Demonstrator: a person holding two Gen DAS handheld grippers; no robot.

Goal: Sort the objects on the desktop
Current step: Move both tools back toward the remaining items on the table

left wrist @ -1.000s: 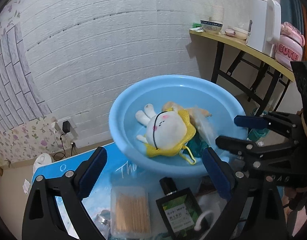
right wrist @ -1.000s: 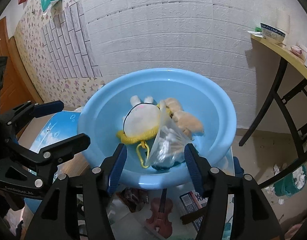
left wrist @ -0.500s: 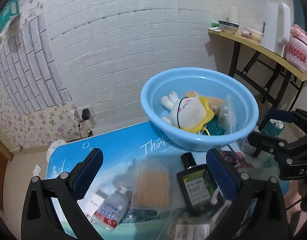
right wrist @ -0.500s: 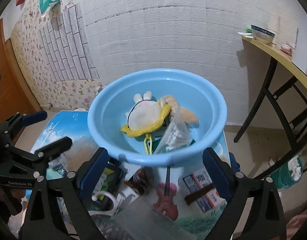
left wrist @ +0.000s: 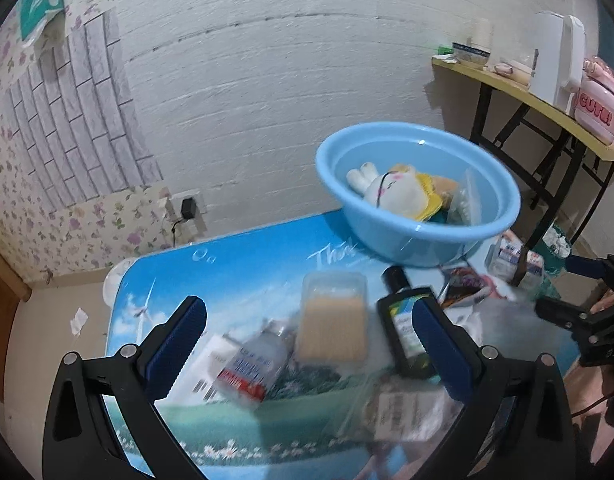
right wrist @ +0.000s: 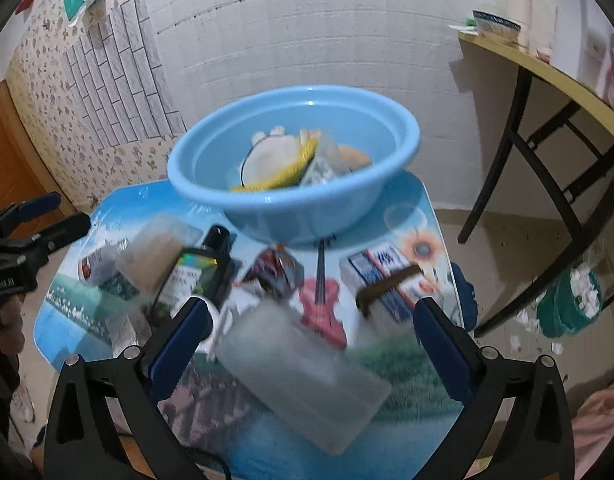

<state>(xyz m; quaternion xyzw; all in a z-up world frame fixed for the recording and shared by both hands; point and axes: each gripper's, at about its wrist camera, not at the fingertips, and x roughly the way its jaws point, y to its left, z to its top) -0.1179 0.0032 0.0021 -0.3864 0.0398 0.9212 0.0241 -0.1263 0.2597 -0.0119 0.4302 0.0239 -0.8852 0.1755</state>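
Both grippers, left [left wrist: 307,320] and right [right wrist: 311,316], hover with jaws apart; blue basin [right wrist: 243,196] at twelve o'clock on the bench [left wrist: 243,264].

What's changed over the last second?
Both claws, left and right, pulled back from the basin toward the near side of the table. The right opened wide, letting go of the clear bag, which lies in the basin. The plush stayed put.

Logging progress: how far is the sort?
Done: plush rabbit and a clear bag lie in the blue basin. In hand: nothing; left gripper and right gripper are open. Left: toothpick box, dark bottle, clear case, carton.
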